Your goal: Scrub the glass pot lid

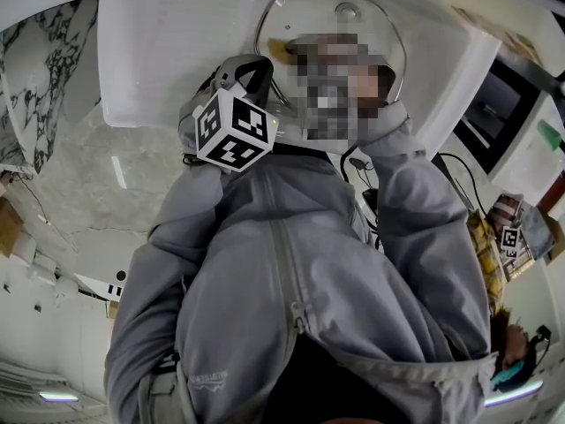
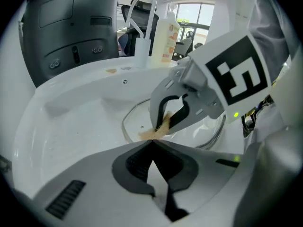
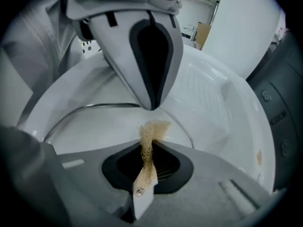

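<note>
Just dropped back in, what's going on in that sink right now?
A person works over a white sink with a gripper in each hand. The glass pot lid lies in the sink. The right gripper is shut on a tan scrub pad, with the pad's free end down by the lid. The left gripper is shut, its tip at the lid's rim; whether it presses there is unclear.

Clear glass lid (image 1: 309,11) flat in sink (image 1: 177,60)

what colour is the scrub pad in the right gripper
Tan, a fibrous beige-brown scrub pad; it shows clearest in the right gripper view.
</note>
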`<state>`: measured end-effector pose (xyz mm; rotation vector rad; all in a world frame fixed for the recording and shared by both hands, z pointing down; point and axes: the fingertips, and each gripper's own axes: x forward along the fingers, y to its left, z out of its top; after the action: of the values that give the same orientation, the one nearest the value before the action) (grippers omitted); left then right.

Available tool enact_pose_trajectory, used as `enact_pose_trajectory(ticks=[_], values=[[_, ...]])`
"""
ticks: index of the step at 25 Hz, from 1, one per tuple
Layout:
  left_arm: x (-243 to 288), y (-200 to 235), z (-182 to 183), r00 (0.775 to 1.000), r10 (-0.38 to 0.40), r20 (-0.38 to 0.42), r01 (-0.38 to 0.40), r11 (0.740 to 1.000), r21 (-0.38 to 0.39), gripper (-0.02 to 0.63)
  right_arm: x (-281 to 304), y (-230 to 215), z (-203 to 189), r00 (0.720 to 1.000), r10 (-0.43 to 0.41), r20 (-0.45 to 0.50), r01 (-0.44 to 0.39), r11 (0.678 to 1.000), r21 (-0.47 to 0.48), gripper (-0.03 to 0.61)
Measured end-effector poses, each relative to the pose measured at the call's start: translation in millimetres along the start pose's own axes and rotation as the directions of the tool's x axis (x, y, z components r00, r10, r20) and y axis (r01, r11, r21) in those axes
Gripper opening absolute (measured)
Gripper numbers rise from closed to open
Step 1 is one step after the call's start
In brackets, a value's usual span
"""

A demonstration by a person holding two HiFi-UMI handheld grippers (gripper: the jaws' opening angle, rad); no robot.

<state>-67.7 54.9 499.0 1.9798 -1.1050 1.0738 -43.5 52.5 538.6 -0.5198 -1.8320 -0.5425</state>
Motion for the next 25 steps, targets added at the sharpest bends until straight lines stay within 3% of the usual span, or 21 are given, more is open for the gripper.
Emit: enact_pose_trajectory(ticks=[18,25], values=[[2.6,1.3,-5.1,0.994,0.044,-0.102,-0.029,0.989,0.146,0.006,-54.7,67.0,1.7,0.985,0.164,0.056,-0.165,0.986,0.017,0.032],[4.7,-0.2,-3.1,0.991,0.045,-0.127,-0.023,0.985,0.171,0.006,-69.9,85.0,-17.6,0.951,0.309,0.035,-0.311,0.946,0.094,0.032]])
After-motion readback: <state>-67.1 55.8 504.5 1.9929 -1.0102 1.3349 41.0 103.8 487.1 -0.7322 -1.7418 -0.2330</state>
